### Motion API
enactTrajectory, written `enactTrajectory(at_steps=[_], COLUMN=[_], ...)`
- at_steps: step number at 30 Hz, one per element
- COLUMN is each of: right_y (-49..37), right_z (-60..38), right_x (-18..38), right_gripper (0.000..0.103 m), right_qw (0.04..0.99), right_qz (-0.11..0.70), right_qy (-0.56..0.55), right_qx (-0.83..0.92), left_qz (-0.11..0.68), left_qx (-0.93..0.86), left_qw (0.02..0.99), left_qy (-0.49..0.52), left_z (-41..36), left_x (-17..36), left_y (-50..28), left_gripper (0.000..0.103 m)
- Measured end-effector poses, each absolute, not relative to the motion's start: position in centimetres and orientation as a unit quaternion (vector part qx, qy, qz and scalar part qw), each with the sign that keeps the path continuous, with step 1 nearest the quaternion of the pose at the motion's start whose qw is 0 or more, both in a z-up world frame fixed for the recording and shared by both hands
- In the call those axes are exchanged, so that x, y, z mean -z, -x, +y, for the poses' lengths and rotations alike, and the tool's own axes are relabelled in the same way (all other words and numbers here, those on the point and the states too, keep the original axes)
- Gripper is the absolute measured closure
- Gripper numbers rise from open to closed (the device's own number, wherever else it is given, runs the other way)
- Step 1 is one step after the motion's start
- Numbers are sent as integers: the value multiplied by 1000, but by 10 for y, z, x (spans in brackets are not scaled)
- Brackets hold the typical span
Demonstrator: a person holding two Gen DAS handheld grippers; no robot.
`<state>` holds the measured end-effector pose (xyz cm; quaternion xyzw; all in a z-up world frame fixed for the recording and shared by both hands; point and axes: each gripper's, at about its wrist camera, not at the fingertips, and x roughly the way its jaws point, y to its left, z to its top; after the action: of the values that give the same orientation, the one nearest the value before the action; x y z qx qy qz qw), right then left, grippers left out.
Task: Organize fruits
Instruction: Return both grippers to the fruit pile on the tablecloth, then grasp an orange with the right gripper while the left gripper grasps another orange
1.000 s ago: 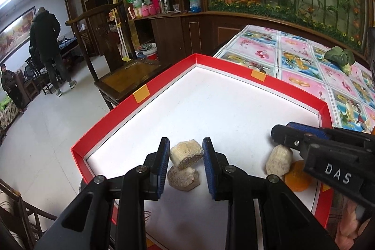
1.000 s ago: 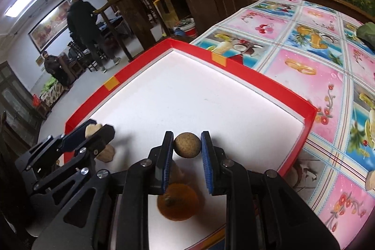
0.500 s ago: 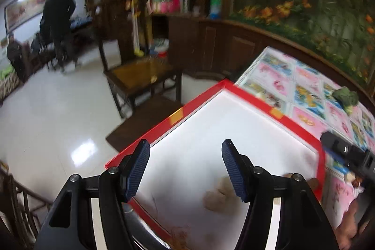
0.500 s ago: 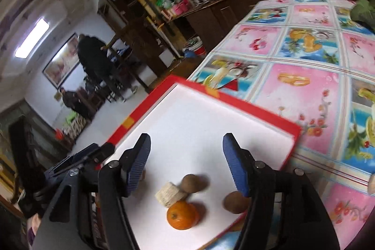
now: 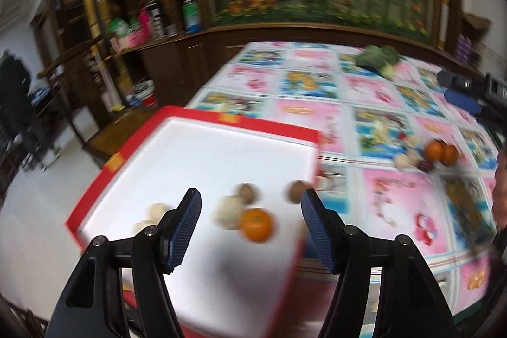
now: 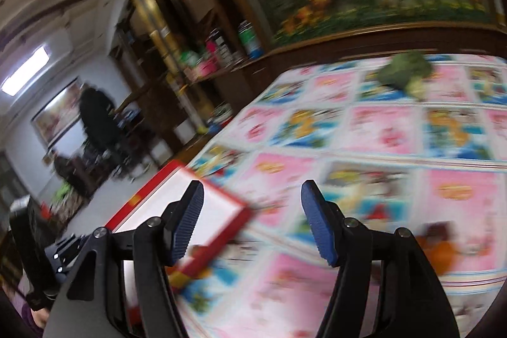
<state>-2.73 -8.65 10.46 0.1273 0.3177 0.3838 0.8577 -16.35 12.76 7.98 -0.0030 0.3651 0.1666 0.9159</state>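
Observation:
In the left wrist view a white tray with a red rim (image 5: pixel 240 122) holds an orange (image 5: pixel 256 225), two brown round fruits (image 5: pixel 248 193) (image 5: pixel 294 191) and pale chunks (image 5: pixel 228 213) (image 5: pixel 152 213). My left gripper (image 5: pixel 250 228) is open and empty above the tray's near part. More oranges (image 5: pixel 440 151) and pale pieces (image 5: pixel 404 159) lie on the tablecloth to the right. My right gripper (image 6: pixel 252 222) is open and empty above the tablecloth, right of the tray's corner (image 6: pixel 221 211); it also shows in the left wrist view (image 5: pixel 469 94). Both views are blurred.
The flowered tablecloth (image 6: pixel 380 148) covers the table. A green leafy vegetable (image 5: pixel 378 57) (image 6: pixel 405 72) lies at the far side. An orange blur (image 6: pixel 439 252) sits near my right finger. A wooden cabinet with bottles (image 5: pixel 158 21) and a person in black (image 6: pixel 98 119) stand beyond.
Both grippers opened and let go of their pieces, which now lie in the tray. Both have lifted and swung right; the right one has left the tray and is over the tablecloth.

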Motion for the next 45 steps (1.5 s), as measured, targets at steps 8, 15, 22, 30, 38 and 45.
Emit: enactTrajectory(at_steps=[8, 15, 22, 30, 38, 45], right_y=[-13, -19, -13, -13, -32, -39], right_z=[-211, -212, -176, -156, -196, -224], right_x=[-58, -46, -32, -23, -28, -30], right_gripper=[41, 49, 49, 66, 67, 67], right_qw=[819, 790, 811, 843, 834, 831], right_qz=[441, 477, 488, 459, 476, 475], right_qy=[-185, -192, -94, -21, -118, -184], right_qx=[-317, -335, -308, -280, -253, -222], left_qz=[387, 389, 391, 400, 408, 419], left_qx=[-75, -30, -1, 46, 94, 122], left_qw=[917, 916, 914, 909, 900, 892], left_qy=[-60, -89, -106, -111, -119, -114], left_z=[42, -6, -15, -17, -36, -46], left_x=[-63, -54, -51, -47, -42, -34], left_y=[112, 75, 57, 44, 24, 9], left_gripper=[37, 37, 37, 37, 51, 61])
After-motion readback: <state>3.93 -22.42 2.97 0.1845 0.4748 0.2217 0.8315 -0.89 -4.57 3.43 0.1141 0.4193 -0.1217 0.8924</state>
